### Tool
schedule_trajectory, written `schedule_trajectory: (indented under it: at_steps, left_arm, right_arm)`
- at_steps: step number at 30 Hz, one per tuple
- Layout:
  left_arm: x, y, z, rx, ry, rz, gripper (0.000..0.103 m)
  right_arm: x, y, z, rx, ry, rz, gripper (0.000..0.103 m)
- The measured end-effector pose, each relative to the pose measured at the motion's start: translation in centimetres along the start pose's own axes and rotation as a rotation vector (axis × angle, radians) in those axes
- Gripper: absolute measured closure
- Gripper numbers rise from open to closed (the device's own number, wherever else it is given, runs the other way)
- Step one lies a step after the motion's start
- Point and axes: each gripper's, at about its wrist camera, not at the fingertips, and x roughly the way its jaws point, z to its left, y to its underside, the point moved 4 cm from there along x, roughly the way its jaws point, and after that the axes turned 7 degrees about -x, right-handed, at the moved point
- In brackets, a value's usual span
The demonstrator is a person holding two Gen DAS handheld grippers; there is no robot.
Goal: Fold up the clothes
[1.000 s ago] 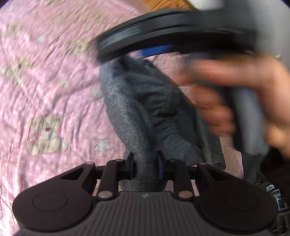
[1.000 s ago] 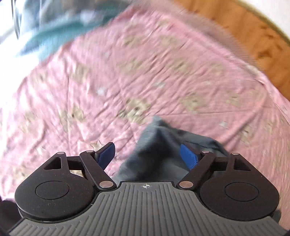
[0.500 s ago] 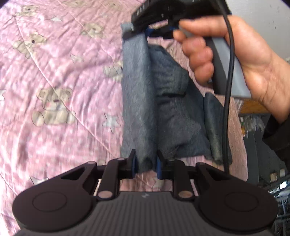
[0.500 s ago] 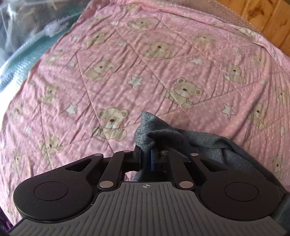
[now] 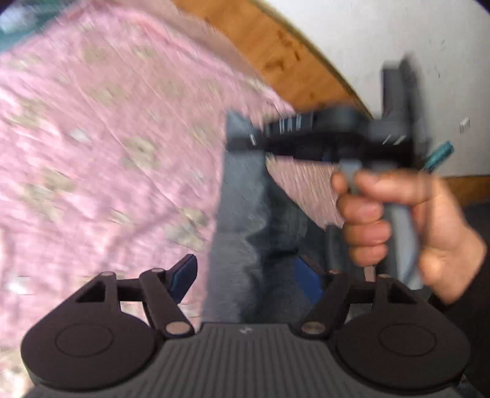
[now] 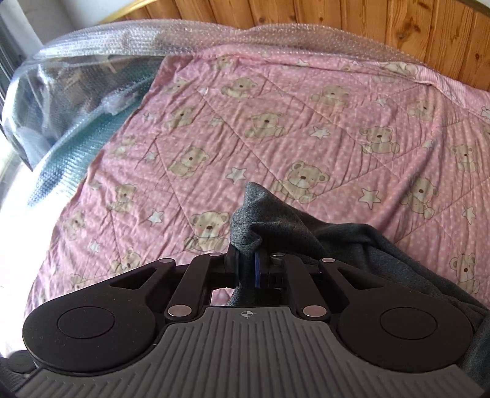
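Observation:
A dark grey garment (image 6: pixel 306 226) hangs over the pink teddy-bear quilt (image 6: pixel 275 128). My right gripper (image 6: pixel 246 269) is shut on a bunched corner of it, and the rest trails off to the lower right. In the blurred left wrist view the garment (image 5: pixel 239 220) hangs as a strip from the right gripper (image 5: pixel 245 137), held in a hand at the upper right. My left gripper (image 5: pixel 245 275) is open, its blue pads (image 5: pixel 183 275) spread either side of the strip's lower end without gripping it.
The quilt (image 5: pixel 92 153) covers a bed with a wooden headboard (image 6: pixel 367 21) along the far side. Bubble wrap (image 6: pixel 76 101) lies over the bed's far left corner. A white wall (image 5: pixel 398 46) stands behind the bed in the left wrist view.
My left gripper has opened and let go of the garment's edge. My right gripper stays shut on the garment and has lifted it higher.

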Motion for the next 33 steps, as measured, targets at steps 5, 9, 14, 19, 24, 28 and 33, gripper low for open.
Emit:
schedule_trajectory:
  at_steps: [5, 9, 14, 19, 24, 28, 33]
  left_arm:
    - [-0.6, 1.6, 3.8, -0.118, -0.007, 0.074, 0.093]
    - [-0.9, 1.4, 9.1, -0.246, -0.078, 0.099, 0.093]
    - [-1.3, 1.1, 9.9, -0.19, -0.128, 0.143, 0.089]
    - [-4.0, 0.1, 9.0, -0.115, -0.185, 0.112, 0.08]
    - [-3.5, -3.7, 5.3, -0.016, -0.143, 0.058, 0.069]
    - [1.6, -5.5, 2.0, 0.054, -0.075, 0.108, 0.059]
    - [5.6, -5.6, -0.2, 0.079, -0.068, 0.155, 0.047]
  right_arm:
    - [-0.7, -0.7, 0.1, 0.011, -0.076, -0.021, 0.096]
    - [1.2, 1.3, -1.7, 0.082, -0.07, -0.026, 0.05]
    - [-5.9, 5.3, -6.8, 0.297, -0.006, -0.216, 0.05]
    - [-7.9, 12.5, -4.5, 0.211, -0.008, -0.126, 0.046]
    - [-5.8, 18.1, -2.4, 0.145, 0.124, -0.102, 0.062]
    - [-4.1, 20.5, -3.4, 0.13, 0.234, -0.062, 0.057]
    - [-9.1, 20.6, -4.7, 0.257, 0.208, -0.191, 0.047]
